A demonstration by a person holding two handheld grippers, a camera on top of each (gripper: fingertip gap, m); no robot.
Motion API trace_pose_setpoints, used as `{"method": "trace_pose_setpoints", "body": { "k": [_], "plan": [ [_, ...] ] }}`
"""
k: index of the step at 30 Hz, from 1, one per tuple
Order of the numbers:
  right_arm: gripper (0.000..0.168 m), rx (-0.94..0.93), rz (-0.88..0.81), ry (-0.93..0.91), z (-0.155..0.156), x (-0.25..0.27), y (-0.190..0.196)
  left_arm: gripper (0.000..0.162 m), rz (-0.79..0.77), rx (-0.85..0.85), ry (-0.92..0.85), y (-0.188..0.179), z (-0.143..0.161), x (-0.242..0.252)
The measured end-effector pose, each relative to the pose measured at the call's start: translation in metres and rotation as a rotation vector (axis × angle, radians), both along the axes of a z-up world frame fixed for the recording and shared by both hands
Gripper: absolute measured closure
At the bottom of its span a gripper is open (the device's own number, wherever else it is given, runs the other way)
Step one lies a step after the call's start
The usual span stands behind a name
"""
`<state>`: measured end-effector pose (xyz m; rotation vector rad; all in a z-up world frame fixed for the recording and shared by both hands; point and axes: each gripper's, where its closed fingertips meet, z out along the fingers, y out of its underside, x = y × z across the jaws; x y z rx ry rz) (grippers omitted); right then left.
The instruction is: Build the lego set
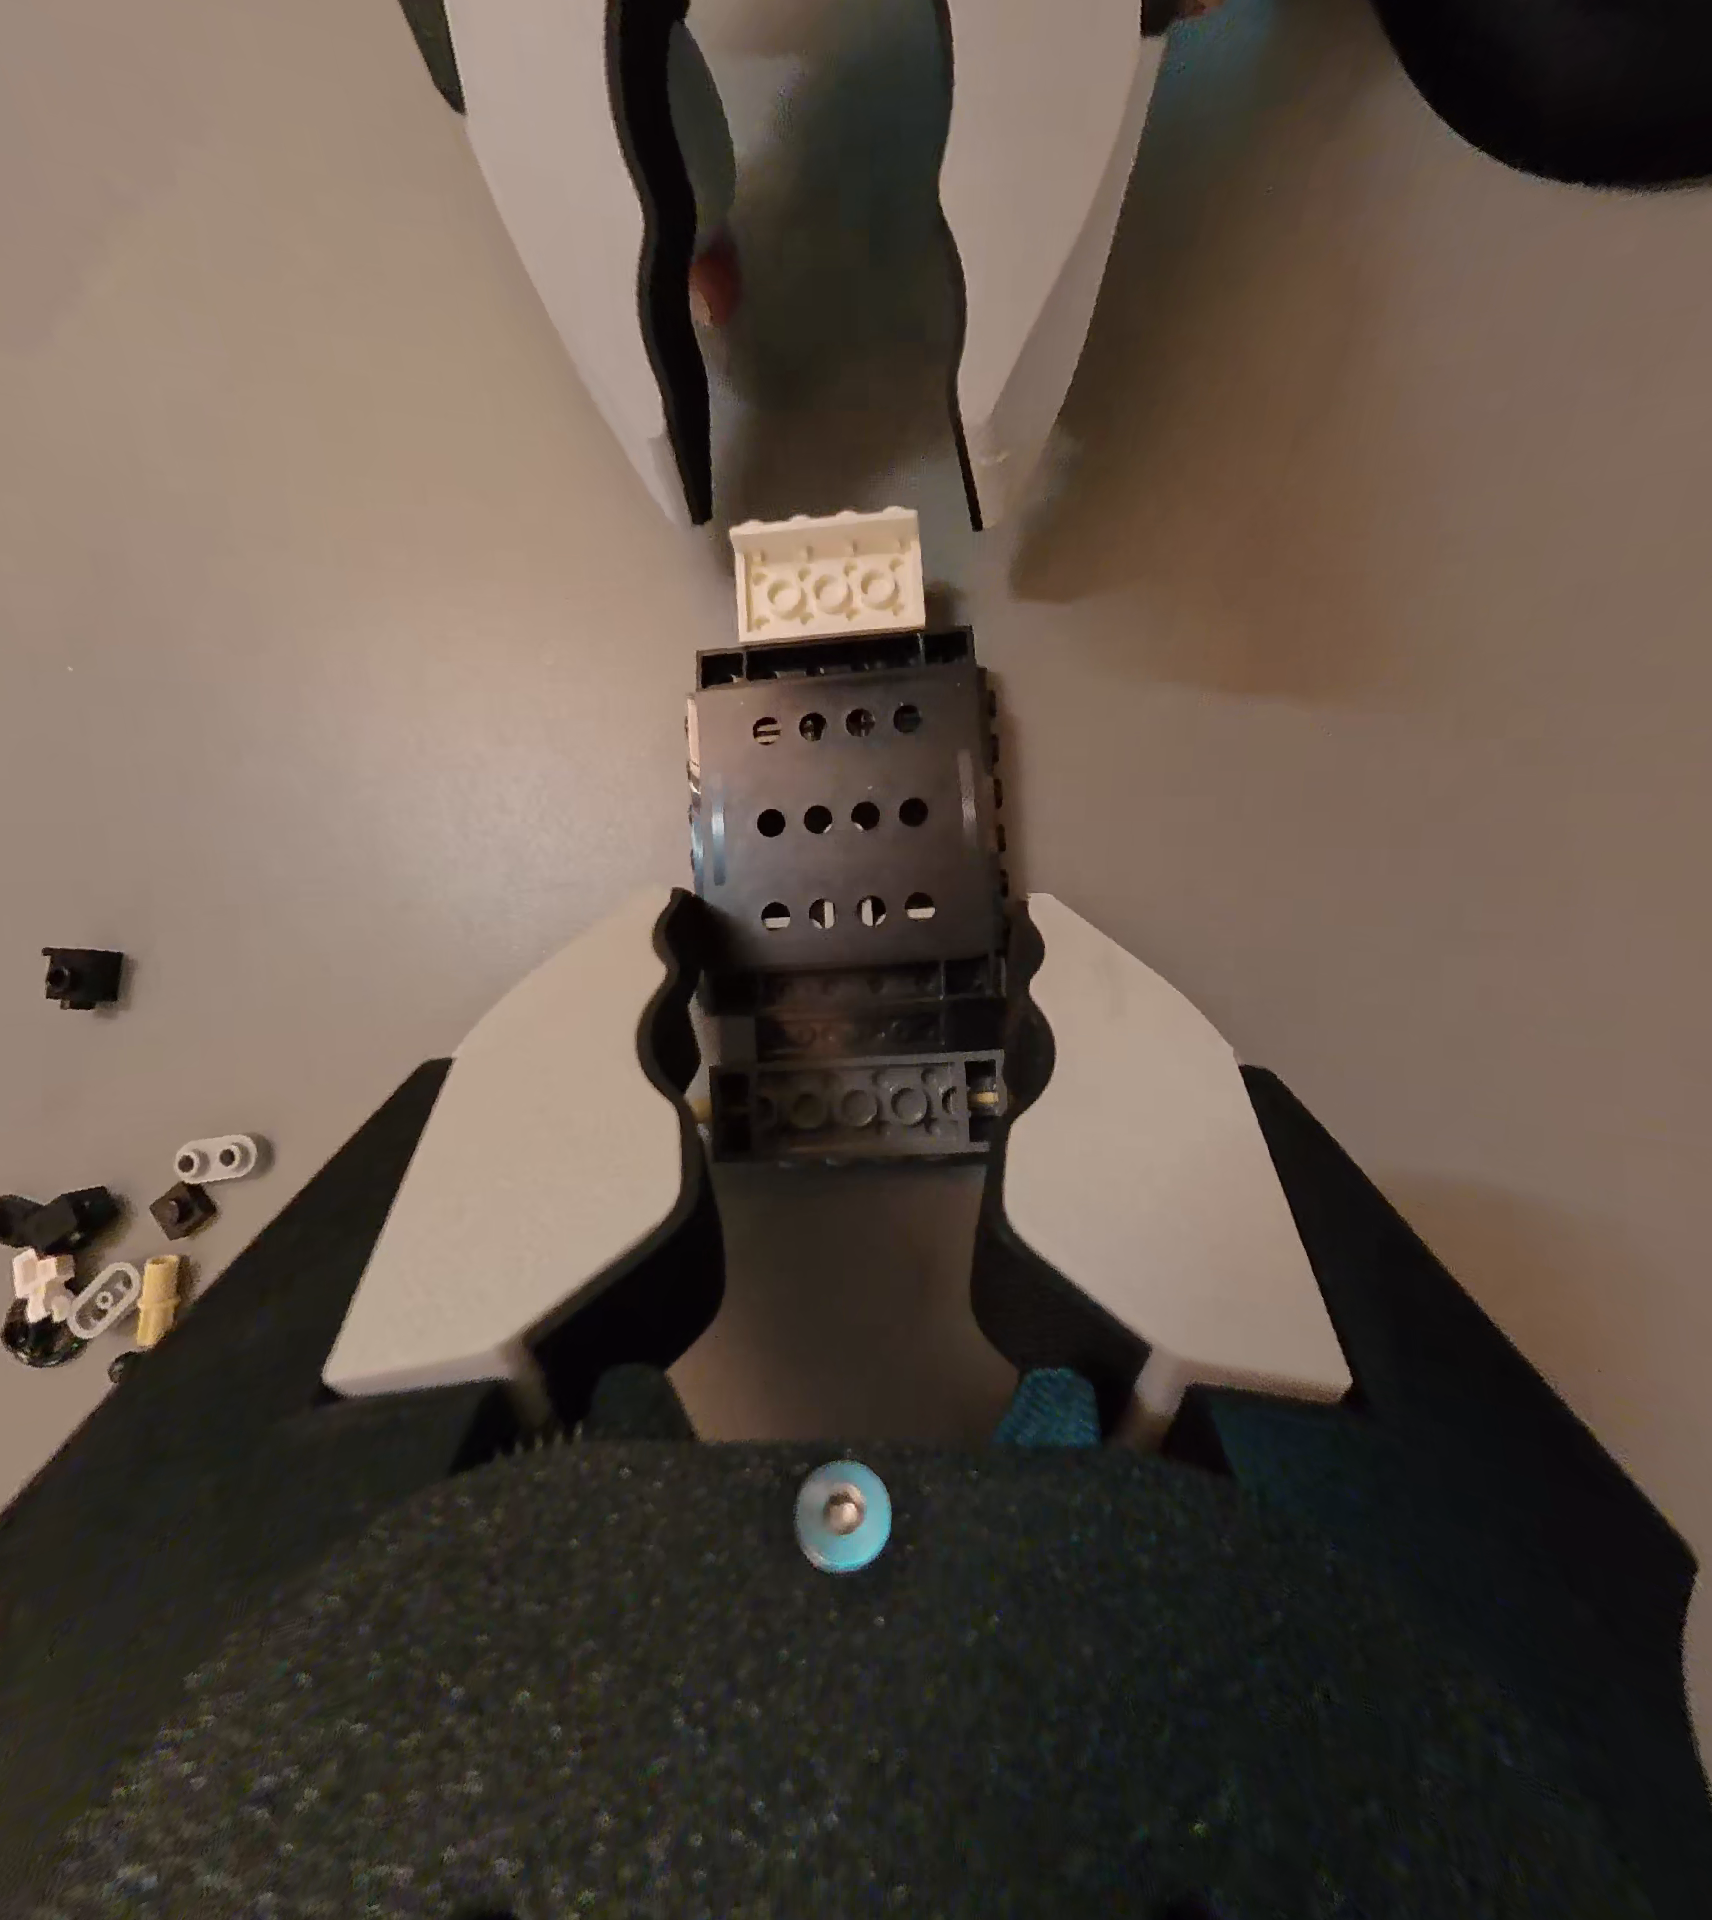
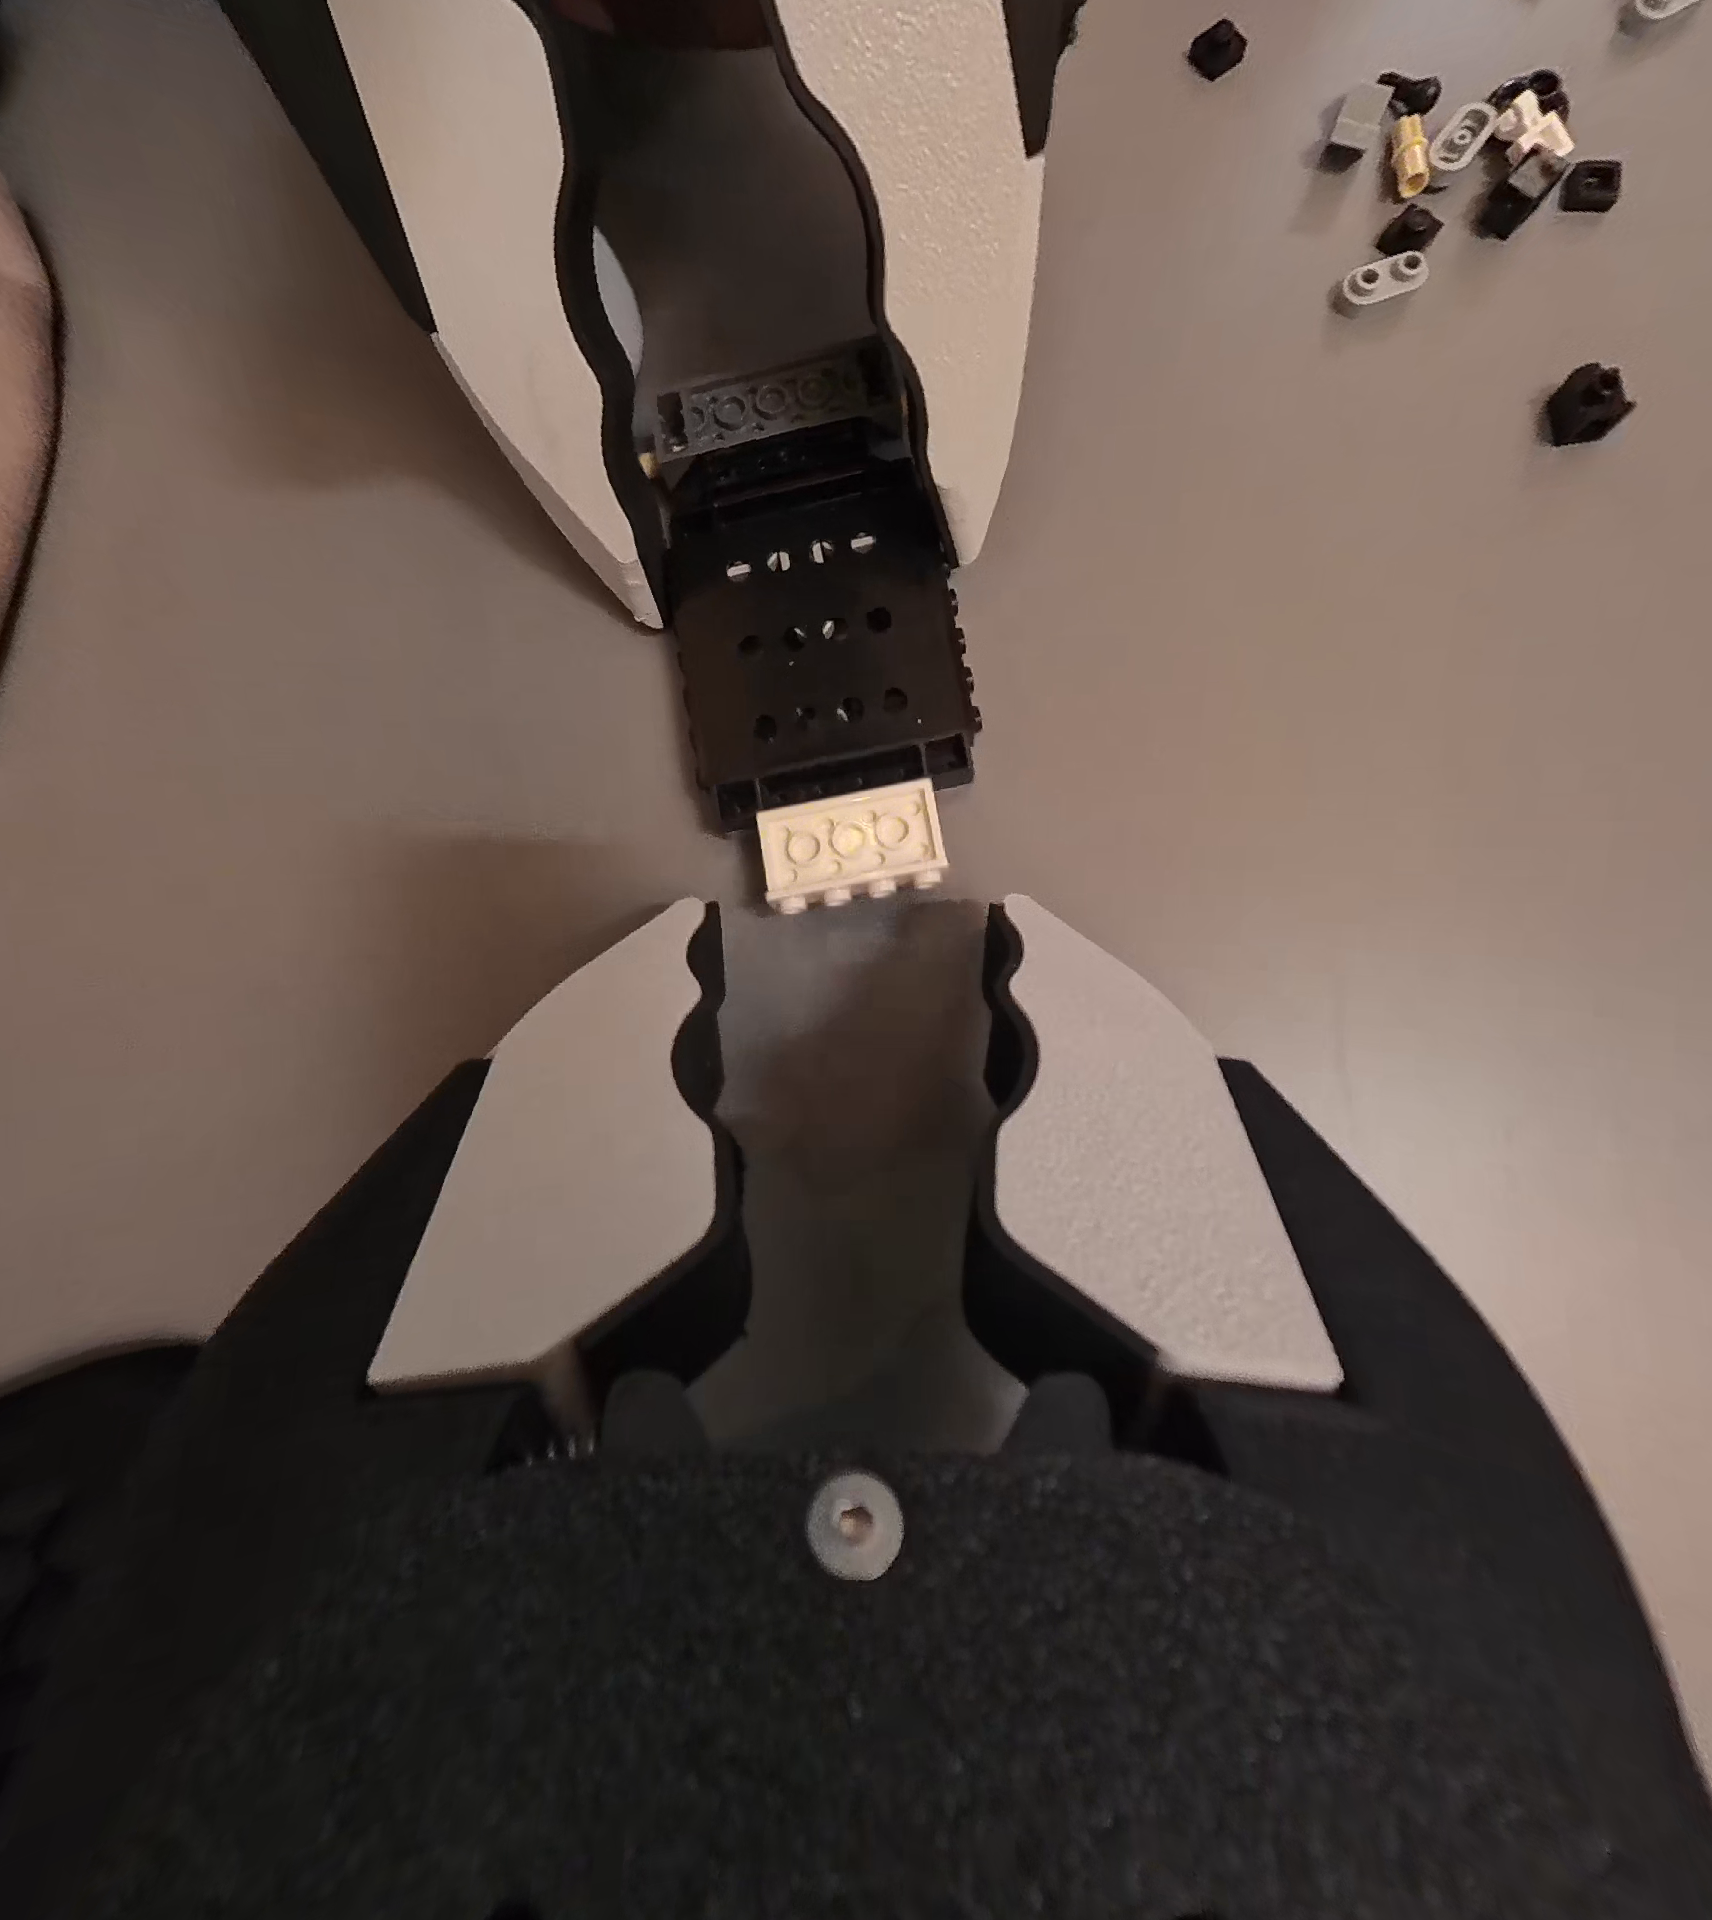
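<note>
Jaws: left gripper clamped across near end of black perforated plastic lego assembly; right gripper parted, empty, just short of white studded plastic brick
Place: assembly flat on grey table; white brick at far end
Handling: light, rigid, smooth-sided; joints likely separable under twist
Hold: flat long sides, square-on
Spares: small loose pieces, far left

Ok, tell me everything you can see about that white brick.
The white brick is glossy plastic, turned underside-up to show three round tubes, with a row of studs along its outer edge. It sits at the end of the black lego assembly, seemingly attached. The open right gripper is just short of it, not touching.
</note>
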<state>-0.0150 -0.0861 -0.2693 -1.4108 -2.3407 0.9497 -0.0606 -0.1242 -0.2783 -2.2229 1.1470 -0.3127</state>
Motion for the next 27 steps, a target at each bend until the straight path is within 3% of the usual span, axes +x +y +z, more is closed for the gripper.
{"method": "trace_pose_setpoints", "body": {
  "k": [7, 13, 17, 23, 27],
  "plan": [
    [0.12, -0.206, -0.139, 0.002, 0.013, 0.006, -0.004, 0.106, -0.019, 0.147, 0.017, 0.005, 0.005, -0.002],
    [0.121, -0.575, -0.393, 0.028, 0.039, -0.002, -0.007, 0.105, -0.007, 0.242, 0.0, 0.009, 0.02, 0.003],
    [0.124, -0.698, -0.562, 0.028, 0.041, -0.008, 0.001, 0.105, 0.004, 0.32, 0.03, 0.012, 0.031, 0.004],
    [0.15, -0.783, -0.602, 0.094, 0.054, -0.016, 0.001, 0.106, 0.011, 0.461, 0.108, 0.016, 0.048, 0.003],
    [0.152, -0.736, -0.585, 0.19, 0.072, -0.019, 0.002, 0.106, 0.015, 0.598, 0.164, 0.019, 0.063, 0.0]
  ]
}}
